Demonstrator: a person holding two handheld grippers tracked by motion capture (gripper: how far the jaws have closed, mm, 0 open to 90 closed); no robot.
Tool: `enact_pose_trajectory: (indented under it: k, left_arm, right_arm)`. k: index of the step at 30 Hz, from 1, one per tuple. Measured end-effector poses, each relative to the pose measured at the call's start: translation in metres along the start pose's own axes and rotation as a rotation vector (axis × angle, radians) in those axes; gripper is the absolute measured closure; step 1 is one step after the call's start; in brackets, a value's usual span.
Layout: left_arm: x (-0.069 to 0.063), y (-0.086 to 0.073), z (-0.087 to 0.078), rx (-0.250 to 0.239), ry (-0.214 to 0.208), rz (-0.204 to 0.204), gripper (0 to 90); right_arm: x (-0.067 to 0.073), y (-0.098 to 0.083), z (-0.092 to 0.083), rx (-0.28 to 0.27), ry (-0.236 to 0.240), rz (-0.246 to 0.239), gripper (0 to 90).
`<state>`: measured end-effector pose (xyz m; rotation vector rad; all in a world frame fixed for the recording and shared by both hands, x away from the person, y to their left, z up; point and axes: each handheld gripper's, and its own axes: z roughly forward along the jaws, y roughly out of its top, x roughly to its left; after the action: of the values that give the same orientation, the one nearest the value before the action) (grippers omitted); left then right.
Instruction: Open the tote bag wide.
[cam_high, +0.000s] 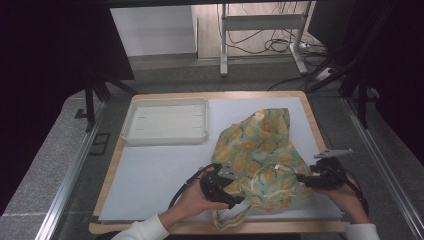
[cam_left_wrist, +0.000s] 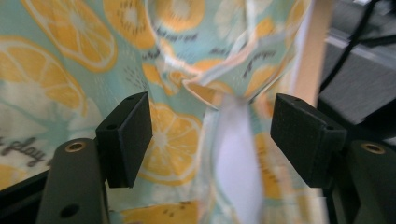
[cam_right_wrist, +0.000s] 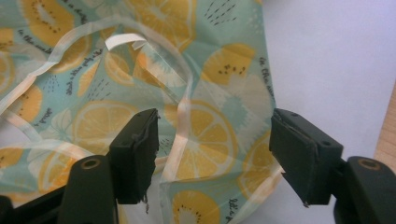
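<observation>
- Looking down from the high view, we see the crumpled teal fabric bag printed with orange slices (cam_high: 262, 150) on the pale mat's (cam_high: 150, 175) near right part, between our left gripper (cam_high: 220, 186) and right gripper (cam_high: 320, 177); a white rectangular plastic tray (cam_high: 167, 120) sits well apart.
- Left gripper view: our jaws stand apart, cloth (cam_left_wrist: 177, 135) between them, unpinched.
- Right gripper view: our jaws stand apart over the bag's thin strap (cam_right_wrist: 184, 116).
</observation>
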<state>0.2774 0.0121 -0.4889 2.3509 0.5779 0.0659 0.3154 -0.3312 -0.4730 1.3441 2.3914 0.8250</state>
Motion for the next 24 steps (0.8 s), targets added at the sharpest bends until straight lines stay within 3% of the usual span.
enact_pose_trajectory:
  k: [4,9,14,18,24]
  left_arm:
    - [-0.002,0.002,0.014,0.029,0.075,0.048,32.1]
    - [-0.004,0.007,0.028,0.051,0.136,0.089,48.0]
    - [0.000,0.005,0.032,0.062,0.110,0.086,79.6]
    - [0.006,0.003,0.024,0.035,0.070,0.056,86.6]
    - [0.011,-0.002,0.008,-0.027,0.061,0.014,88.3]
  right_arm:
    - [-0.001,0.000,0.002,0.003,-0.004,0.002,31.6]
    - [-0.001,0.000,0.003,0.005,-0.004,0.009,31.6]
    - [-0.004,-0.001,0.000,0.000,-0.002,0.012,31.5]
    - [-0.008,-0.002,-0.003,-0.014,-0.010,0.018,31.7]
    - [-0.010,-0.003,0.001,0.000,-0.003,0.021,31.5]
